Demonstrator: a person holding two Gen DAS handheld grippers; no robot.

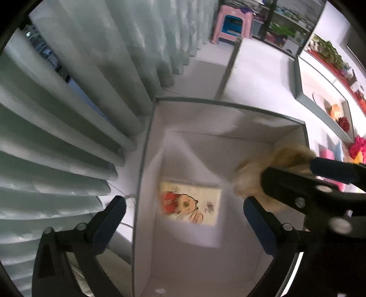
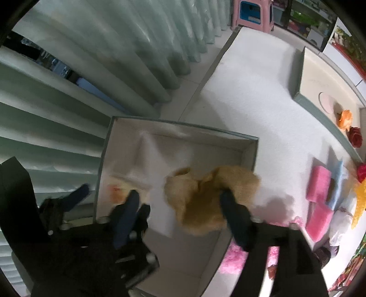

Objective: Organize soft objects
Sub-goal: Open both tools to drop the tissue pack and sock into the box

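Directly below your 2 claws sits an open grey-rimmed box (image 1: pixel 146 160) with white inner walls, and on its floor lies a card with a red and tan cartoon picture (image 1: pixel 191 204). Above the box's right side hangs a tan fluffy soft piece (image 2: pixel 205 196), blurred in both views.

Farther along the white bench (image 2: pixel 251 96) a second, shallower tray (image 2: pixel 297 75) carries a pale round disc, an orange fabric flower (image 2: pixel 345 117) and a dark red one (image 2: pixel 355 136). Near your right side lie pink foam pads (image 2: pixel 319 186), a light blue cloth (image 2: pixel 338 180), a yellow piece and a pink fluffy thing (image 2: pixel 235 258) just outside the box wall. Pale curtains (image 1: pixel 68 114) hang close along the box's left side, and a pink stool (image 1: pixel 231 21) stands beyond the bench.

Your left claw (image 1: pixel 184 218) is spread wide with nothing between its fingers, 1 finger outside the box's left wall and 1 over its interior. Your right claw (image 2: pixel 179 201) is parted too; the tan piece lies between its fingers and overlaps the right finger (image 2: pixel 235 217), but you cannot tell through the blur whether it touches.
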